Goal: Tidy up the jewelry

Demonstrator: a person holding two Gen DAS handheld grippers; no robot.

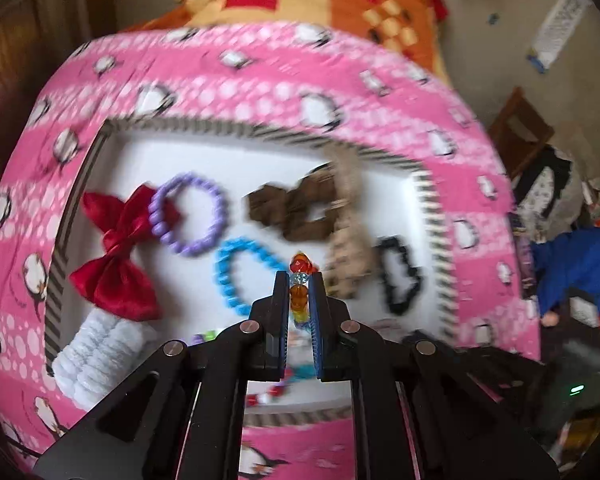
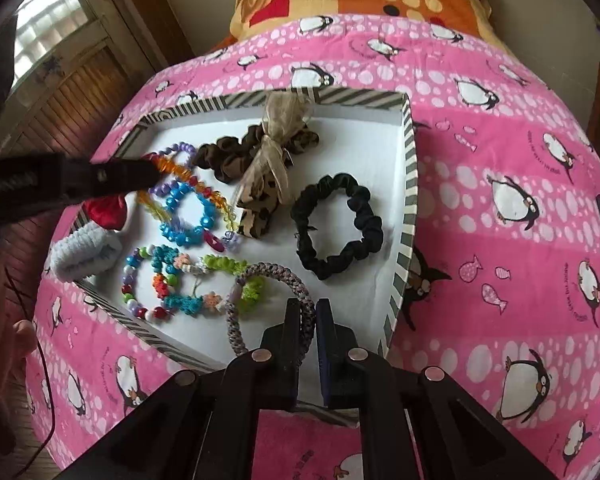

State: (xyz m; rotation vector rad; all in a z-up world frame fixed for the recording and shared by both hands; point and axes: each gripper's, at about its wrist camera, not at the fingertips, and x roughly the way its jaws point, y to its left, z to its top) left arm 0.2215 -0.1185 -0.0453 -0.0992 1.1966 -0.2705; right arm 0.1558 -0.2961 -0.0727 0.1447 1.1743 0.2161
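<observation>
A: How do the grippers stand over the striped tray (image 2: 410, 184)?

B: Both point steeply down. The right gripper (image 2: 309, 312) is clamped on a grey braided band (image 2: 236, 332) at the tray's near edge. The left gripper (image 1: 299, 280) pinches an orange beaded bracelet (image 1: 300, 266) above the tray's middle.

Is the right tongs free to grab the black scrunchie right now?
Probably not yet: the right tongs are shut on a grey braided hair tie. The black scrunchie itself lies uncovered in the striped tray.
</observation>
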